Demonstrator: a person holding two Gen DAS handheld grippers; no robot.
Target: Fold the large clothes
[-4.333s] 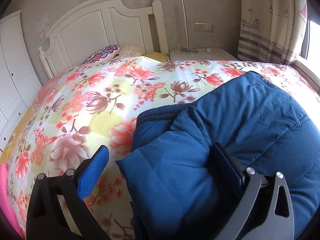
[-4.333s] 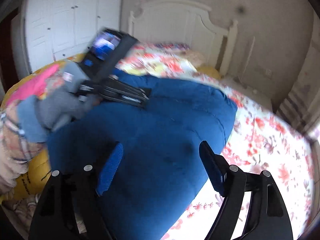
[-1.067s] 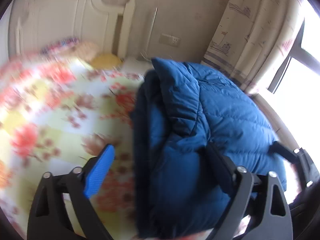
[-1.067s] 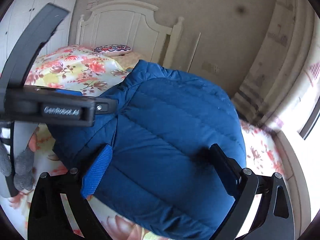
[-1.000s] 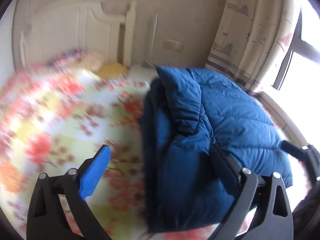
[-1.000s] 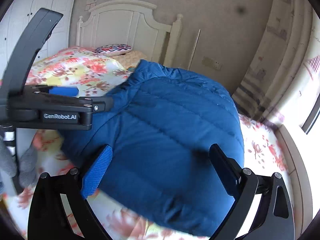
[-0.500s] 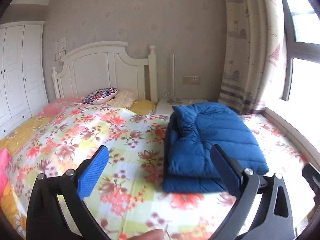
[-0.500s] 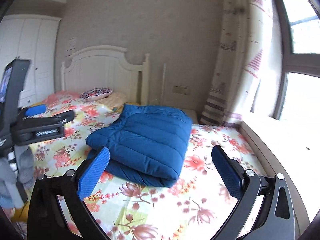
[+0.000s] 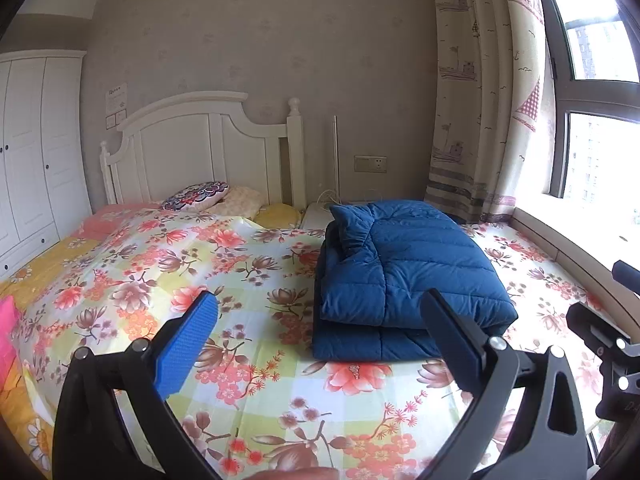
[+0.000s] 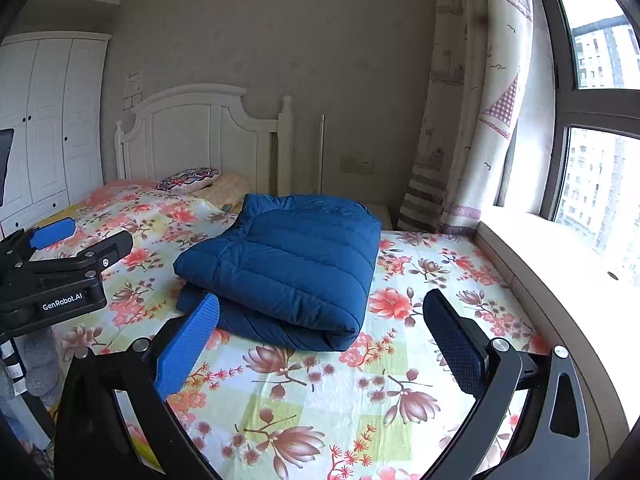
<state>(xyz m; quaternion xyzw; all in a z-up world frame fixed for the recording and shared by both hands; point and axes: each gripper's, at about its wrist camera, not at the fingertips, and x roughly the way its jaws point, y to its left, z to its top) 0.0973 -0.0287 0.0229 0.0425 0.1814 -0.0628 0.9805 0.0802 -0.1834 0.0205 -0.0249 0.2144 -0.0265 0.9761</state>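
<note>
A dark blue quilted jacket [image 9: 404,276] lies folded into a thick rectangle on the right half of the floral bedspread [image 9: 200,280]; it also shows in the right wrist view [image 10: 292,264]. My left gripper [image 9: 320,320] is open and empty, held back from the bed, with the jacket beyond its right finger. My right gripper [image 10: 320,320] is open and empty, also pulled back, with the jacket ahead between its fingers. The left gripper shows at the left of the right wrist view [image 10: 60,264]. Part of the right gripper's body shows at the right edge of the left wrist view [image 9: 612,336].
A white headboard [image 9: 200,148] and pillows [image 9: 196,196] stand at the bed's far end. A white wardrobe [image 9: 36,152] is at left. A curtain [image 9: 476,92], window [image 10: 596,184] and sill [image 10: 560,256] run along the right. A white nightstand [image 9: 316,216] sits behind the jacket.
Both grippers have let go of the jacket and pulled well back and up from it. The jacket now lies folded and still on the bed.
</note>
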